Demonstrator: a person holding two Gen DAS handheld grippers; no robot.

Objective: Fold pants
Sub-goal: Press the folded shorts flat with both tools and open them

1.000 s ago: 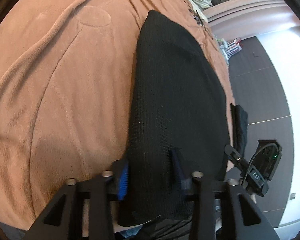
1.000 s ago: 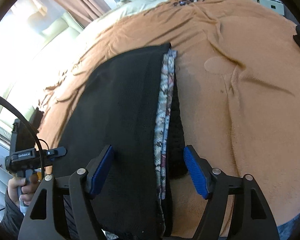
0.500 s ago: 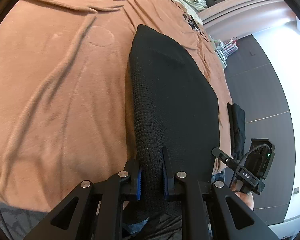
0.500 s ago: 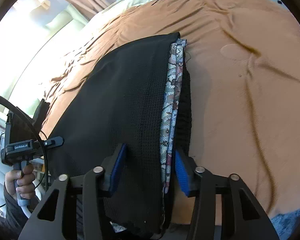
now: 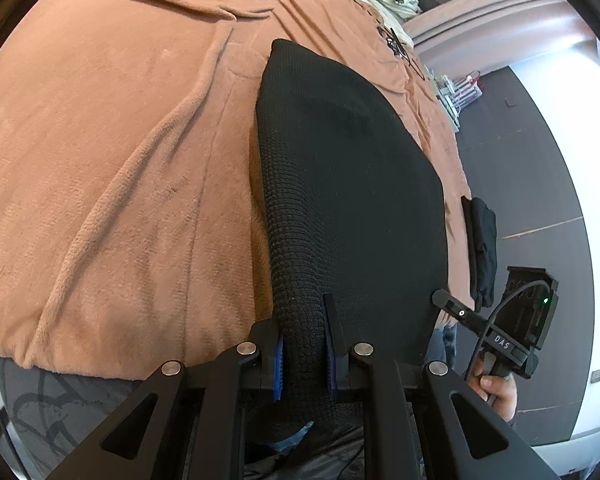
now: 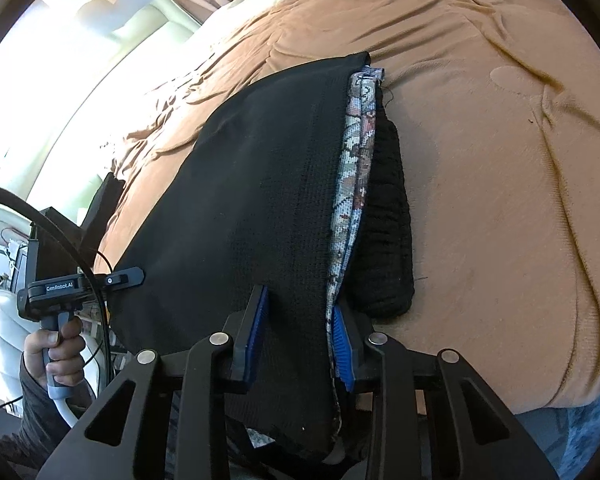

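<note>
"GenRobot.AI" on left gripper (image 6: 62, 287); "DAS" on right gripper (image 5: 504, 343)

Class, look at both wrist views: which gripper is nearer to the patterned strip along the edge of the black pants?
Right. The right gripper has closed on the pants with one pad against the patterned strip. The left gripper pinches the plain opposite edge.

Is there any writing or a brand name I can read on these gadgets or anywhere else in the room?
"DAS": white letters on the black body of the right gripper, seen from the left wrist camera.
"GenRobot.AI": on the black body of the left gripper, seen from the right wrist camera.
Nothing readable shows on the pants or the blanket.
</note>
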